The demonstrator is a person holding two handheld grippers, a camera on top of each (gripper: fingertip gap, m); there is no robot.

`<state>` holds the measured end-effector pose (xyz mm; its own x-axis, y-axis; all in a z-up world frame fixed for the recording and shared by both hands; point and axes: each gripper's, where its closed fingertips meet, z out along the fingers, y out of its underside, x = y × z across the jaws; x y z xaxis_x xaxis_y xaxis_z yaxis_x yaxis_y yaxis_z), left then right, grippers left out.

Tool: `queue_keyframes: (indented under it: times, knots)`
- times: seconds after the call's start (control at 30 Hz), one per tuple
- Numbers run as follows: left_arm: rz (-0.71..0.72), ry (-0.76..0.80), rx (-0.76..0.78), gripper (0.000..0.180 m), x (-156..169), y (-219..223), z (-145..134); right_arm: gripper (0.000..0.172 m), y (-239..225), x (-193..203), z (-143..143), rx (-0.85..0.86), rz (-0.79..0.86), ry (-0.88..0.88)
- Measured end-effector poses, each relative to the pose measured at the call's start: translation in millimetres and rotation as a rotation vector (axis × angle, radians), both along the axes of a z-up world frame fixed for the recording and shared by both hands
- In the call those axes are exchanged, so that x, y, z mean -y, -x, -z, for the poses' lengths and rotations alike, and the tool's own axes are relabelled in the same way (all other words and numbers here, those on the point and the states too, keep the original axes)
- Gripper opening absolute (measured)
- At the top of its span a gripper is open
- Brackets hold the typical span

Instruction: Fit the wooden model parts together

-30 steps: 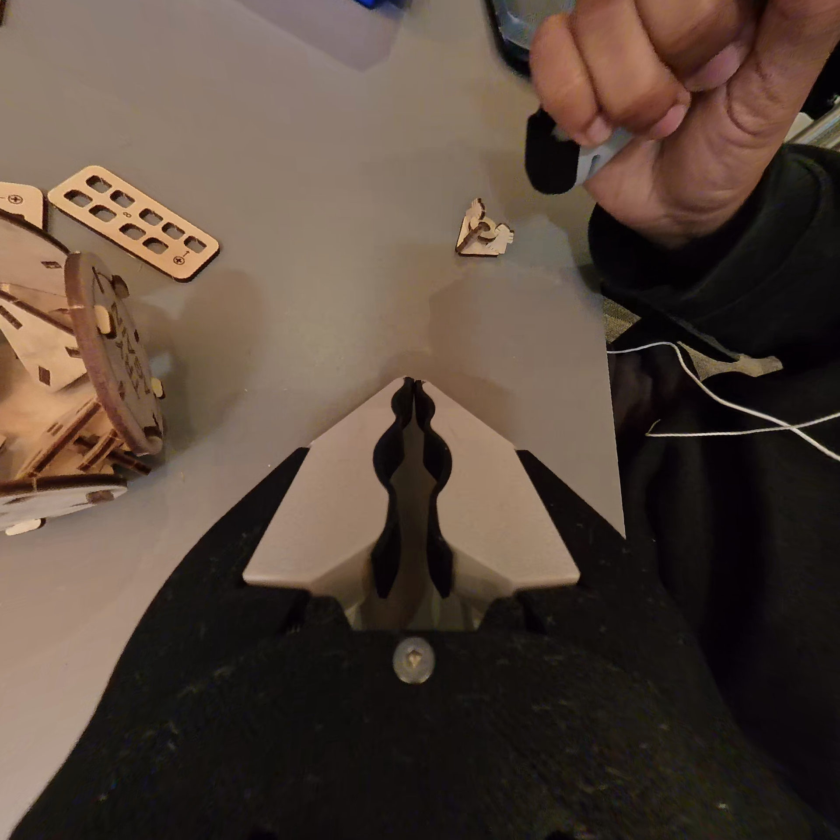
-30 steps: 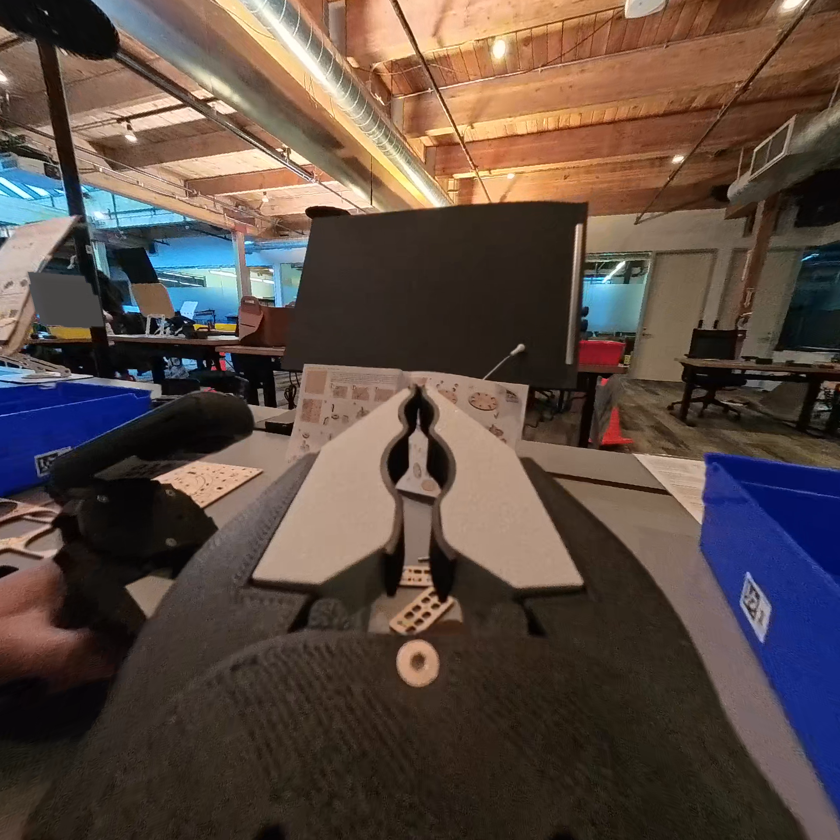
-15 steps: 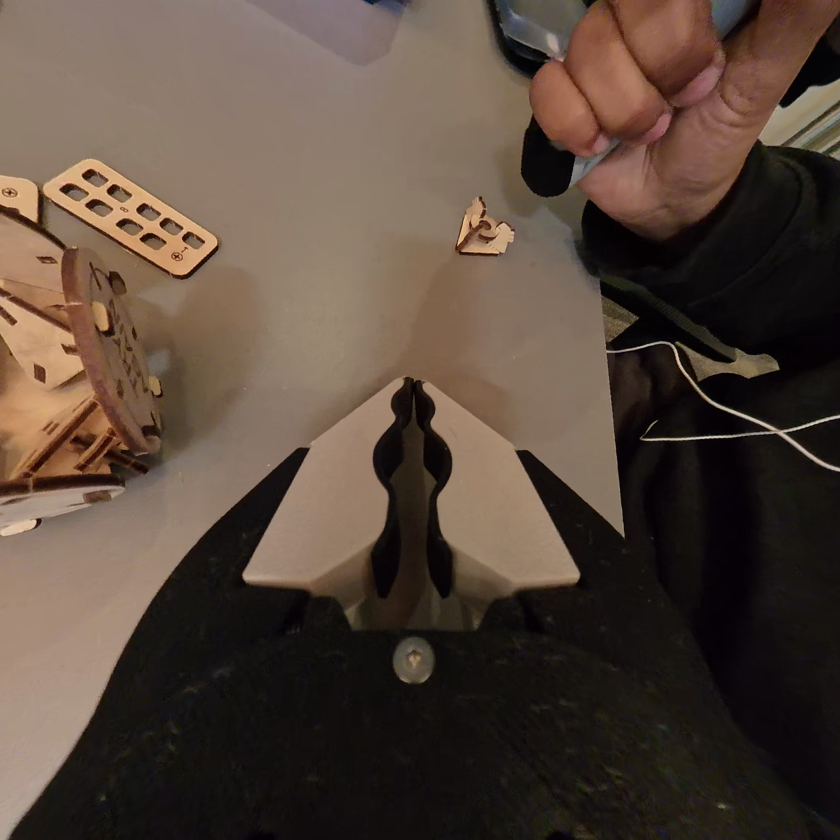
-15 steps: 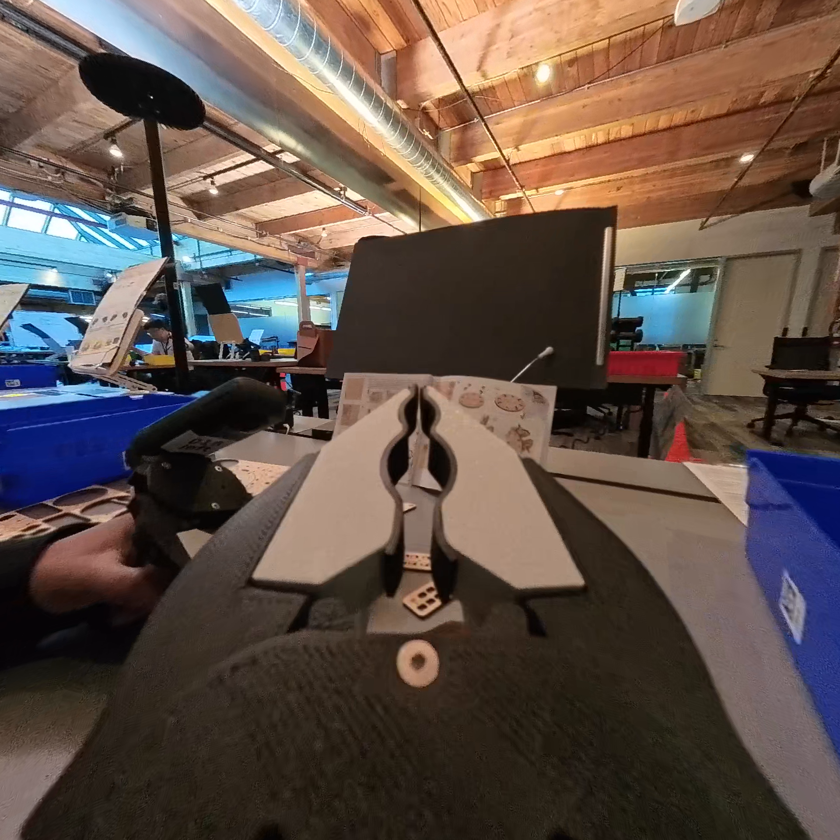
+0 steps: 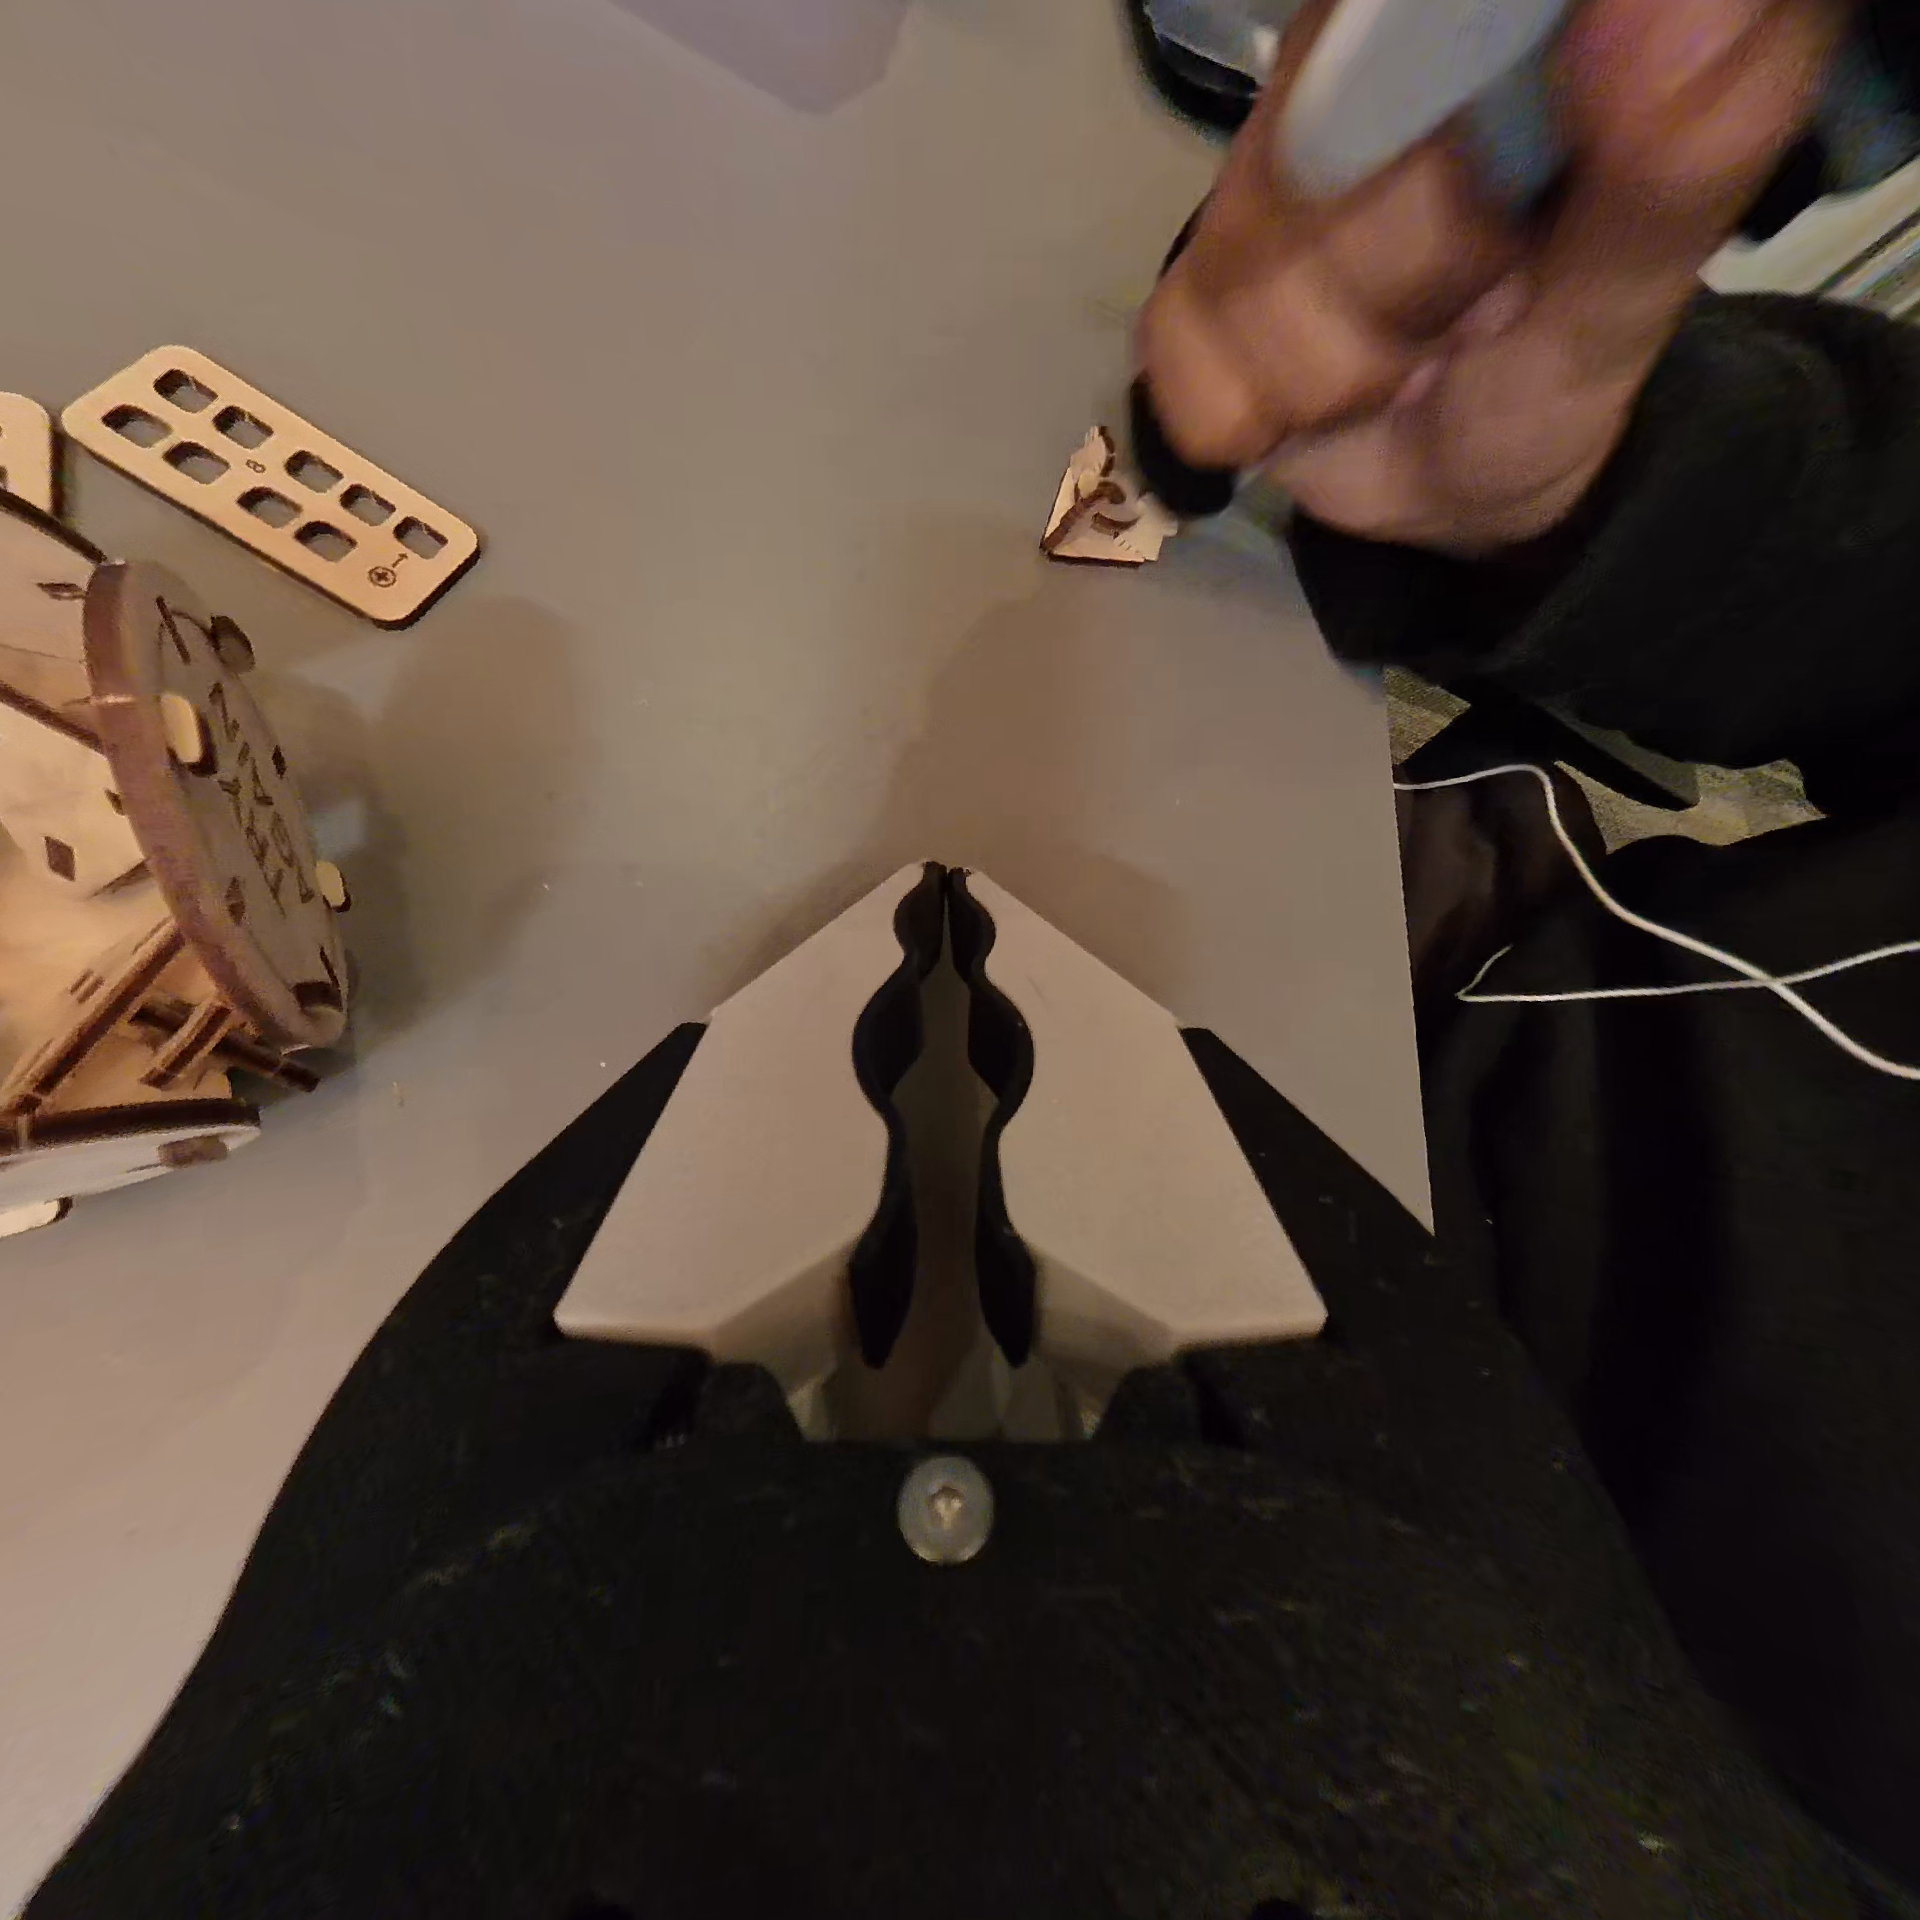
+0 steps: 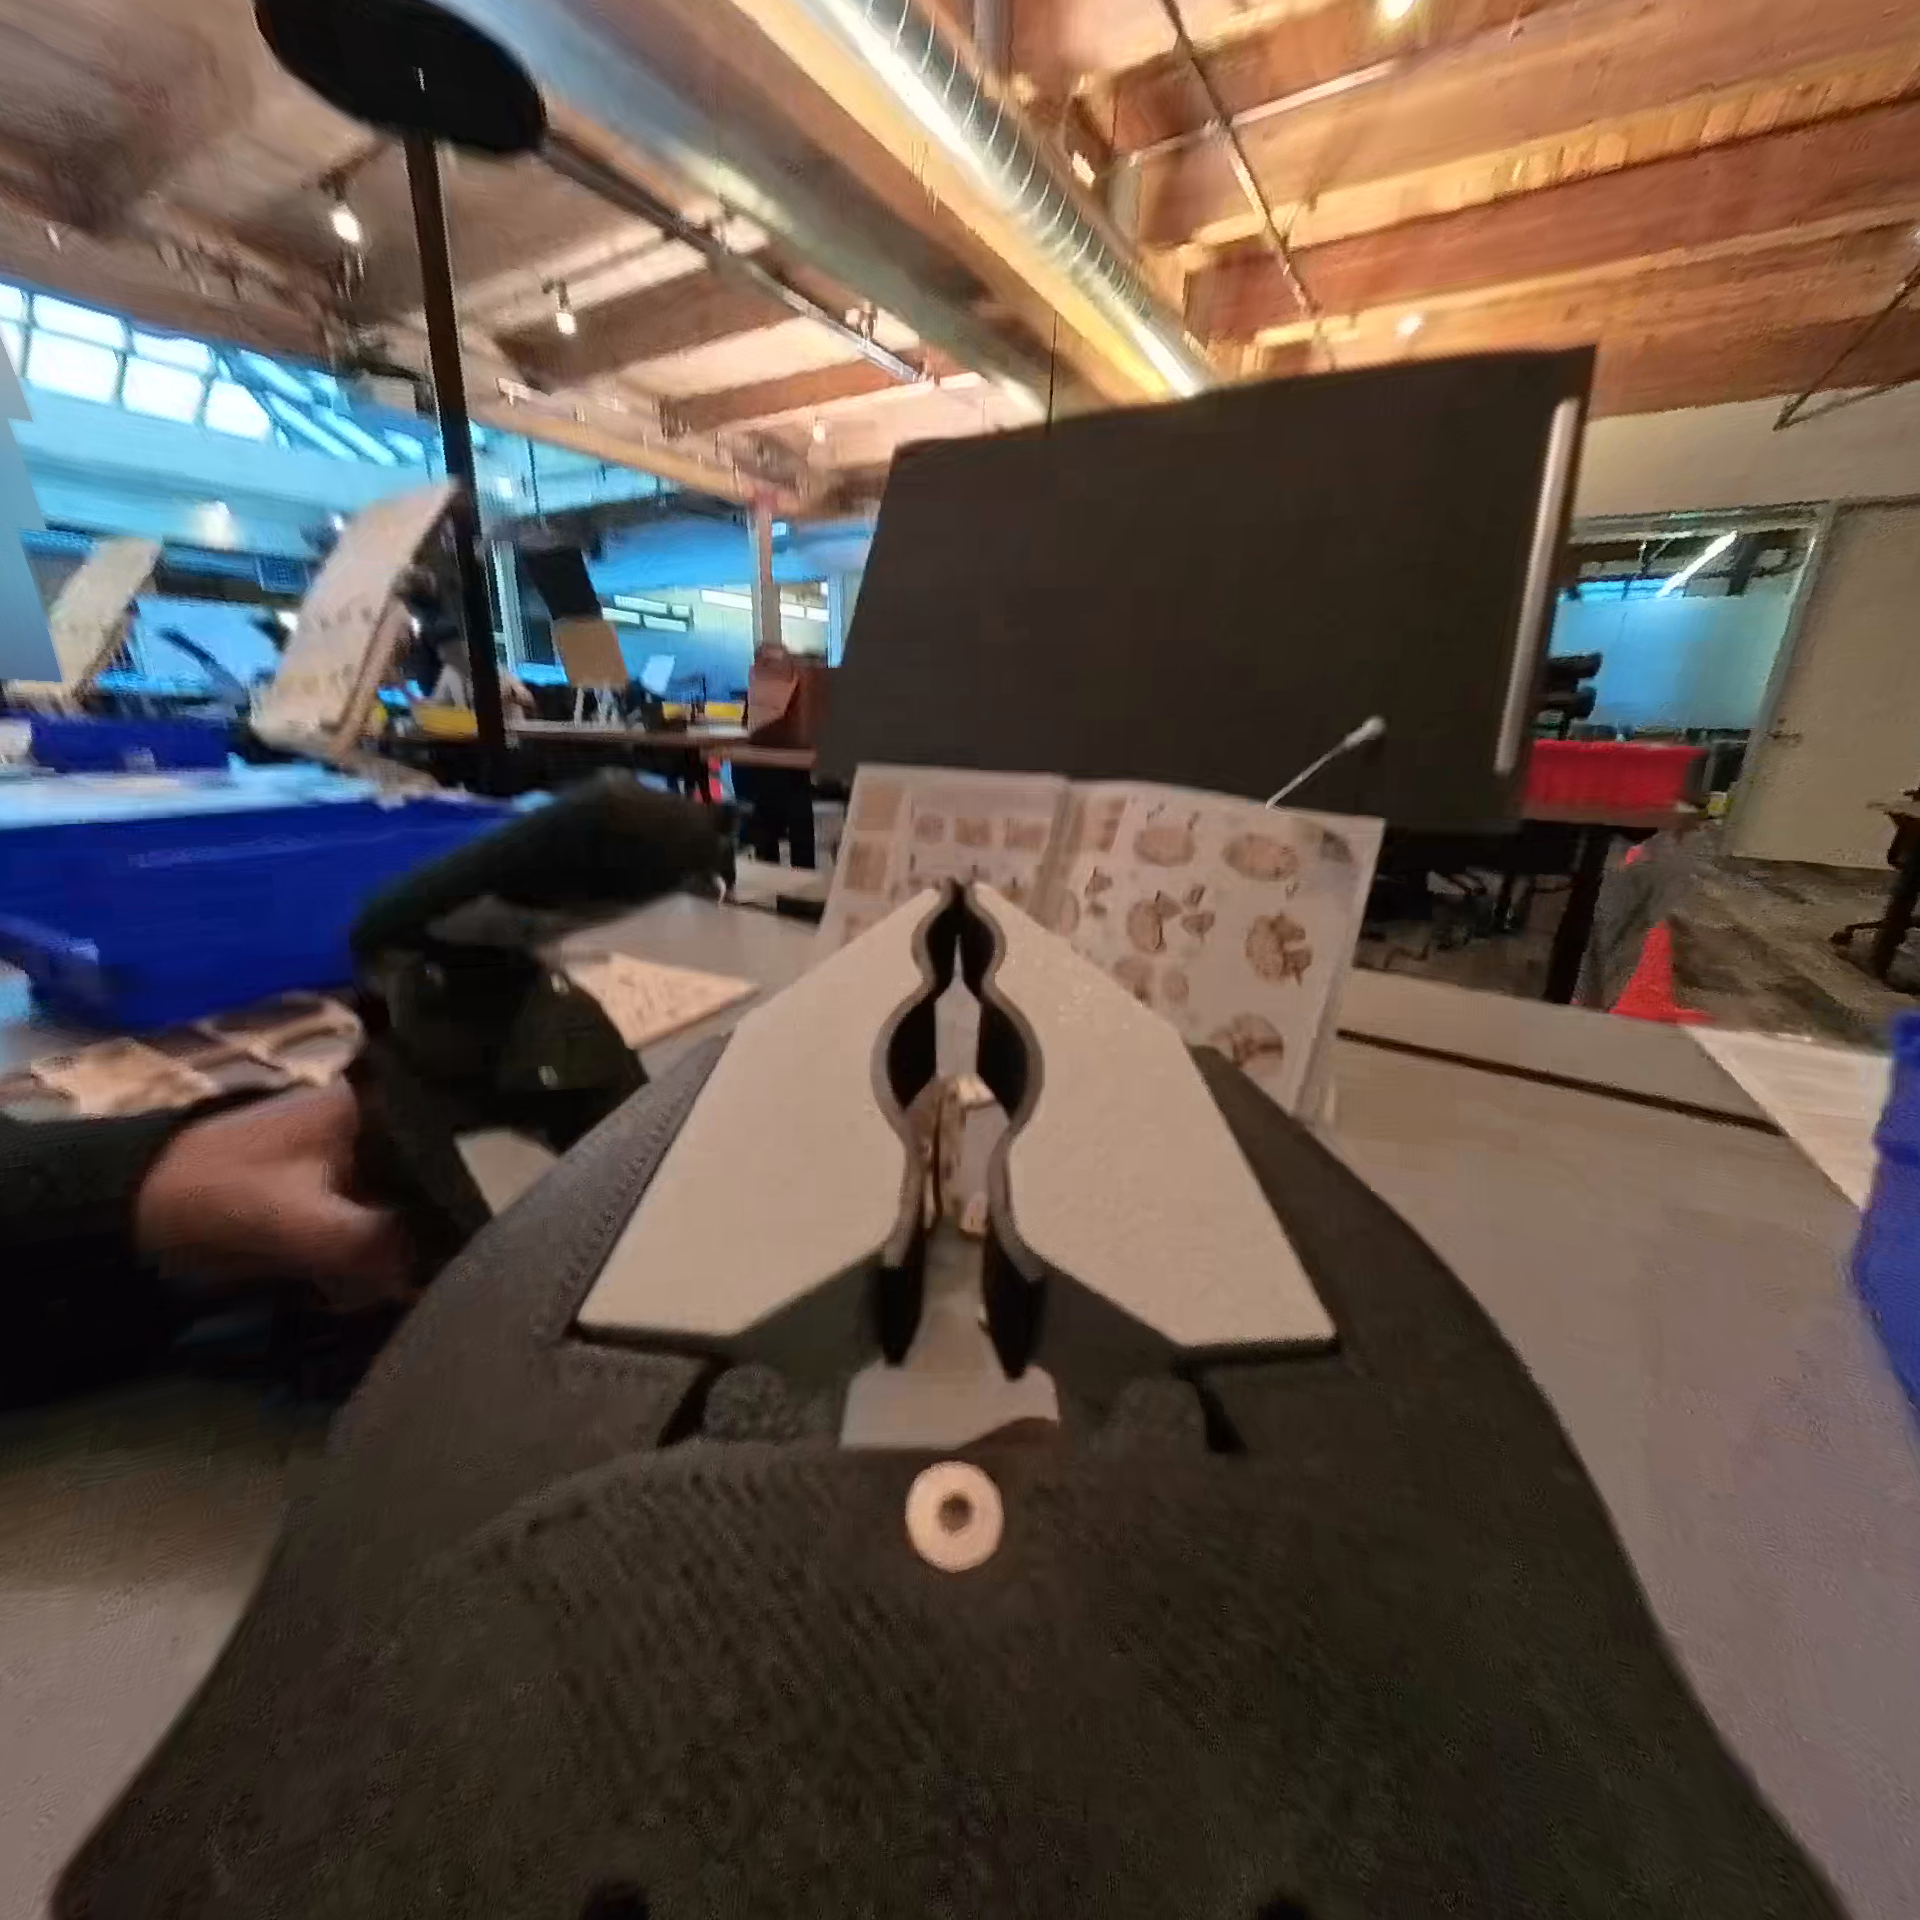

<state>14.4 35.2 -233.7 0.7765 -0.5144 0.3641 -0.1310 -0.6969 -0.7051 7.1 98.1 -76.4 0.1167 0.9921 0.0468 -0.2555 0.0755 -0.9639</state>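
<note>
Both tools (image 5: 948,871) (image 6: 964,889) closed above grey table (image 5: 727,312).

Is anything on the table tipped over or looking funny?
Yes. The round wooden model at the table's left edge lies tipped on its side, its disc face standing upright. A small wooden piece sits alone near the right edge, by the blurred hand. Both grippers look shut.

A slotted wooden strip (image 5: 272,486) and a part-built wooden model (image 5: 156,914) lie on the grey table (image 5: 675,312). An open instruction booklet (image 6: 1195,914) stands before a black panel (image 6: 1195,582), perhaps a screen.
</note>
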Motion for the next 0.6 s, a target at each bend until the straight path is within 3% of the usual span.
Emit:
queue_keyframes:
  times: [0.07, 0.2, 0.33, 0.5, 0.53, 0.6]
  knots:
    - [0.001, 0.001, -0.006, 0.000, 0.1, -0.1, 0.5, 0.000, 1.6, -0.2, 1.6, -0.002, 0.018, -0.029]
    - [-0.007, -0.001, 0.021, 0.000, -0.5, 1.1, -1.7, 0.000, -9.1, 11.5, -35.8, -0.095, -0.001, -0.051]
    - [0.000, -0.001, 0.000, 0.000, 0.0, -0.3, 0.2, 0.000, 9.3, -1.7, 11.4, 0.023, 0.026, -0.032]
    - [-0.006, 0.000, 0.015, 0.000, -0.4, 0.7, -1.2, 0.000, -14.0, -9.5, -35.8, -0.119, 0.069, -0.009]
    - [-0.006, 0.001, 0.022, 0.000, -0.5, 0.7, -1.7, 0.000, -11.8, -10.1, -30.2, -0.099, 0.071, -0.012]
    - [-0.001, 0.003, 0.011, 0.000, -0.1, -0.1, -0.5, 0.000, 3.7, -12.0, 7.1, 0.005, 0.040, 0.020]
